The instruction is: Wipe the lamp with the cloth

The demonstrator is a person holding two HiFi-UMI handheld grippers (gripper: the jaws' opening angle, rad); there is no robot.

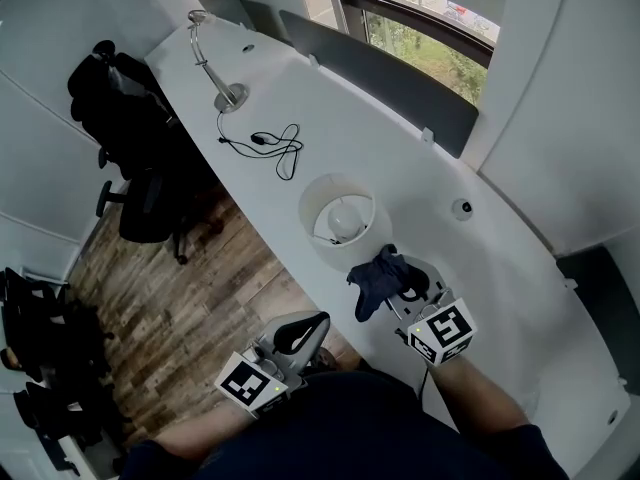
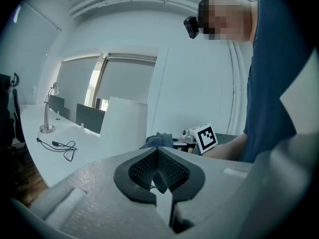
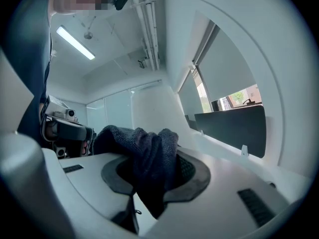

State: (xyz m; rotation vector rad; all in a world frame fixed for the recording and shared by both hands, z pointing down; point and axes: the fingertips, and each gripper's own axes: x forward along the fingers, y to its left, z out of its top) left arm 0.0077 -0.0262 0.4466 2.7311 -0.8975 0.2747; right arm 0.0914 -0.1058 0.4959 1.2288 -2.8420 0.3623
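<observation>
Our right gripper (image 1: pixel 398 290) pinches the soft, limp cloth (image 1: pixel 376 278) by a fold, our left gripper (image 1: pixel 297 334) is closed on nothing, and the lamp (image 1: pixel 338 218) looks light and easily tipped.

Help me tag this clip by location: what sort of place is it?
Likely an office: a long white desk with grey divider panels, a black office chair beside it, and a gooseneck desk lamp.

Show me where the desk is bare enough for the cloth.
Bare desk runs between the cable and the lamp, and between the lamp and the divider. It is crowded at the near edge, where the cloth in the right gripper hangs beside the lamp.
</observation>
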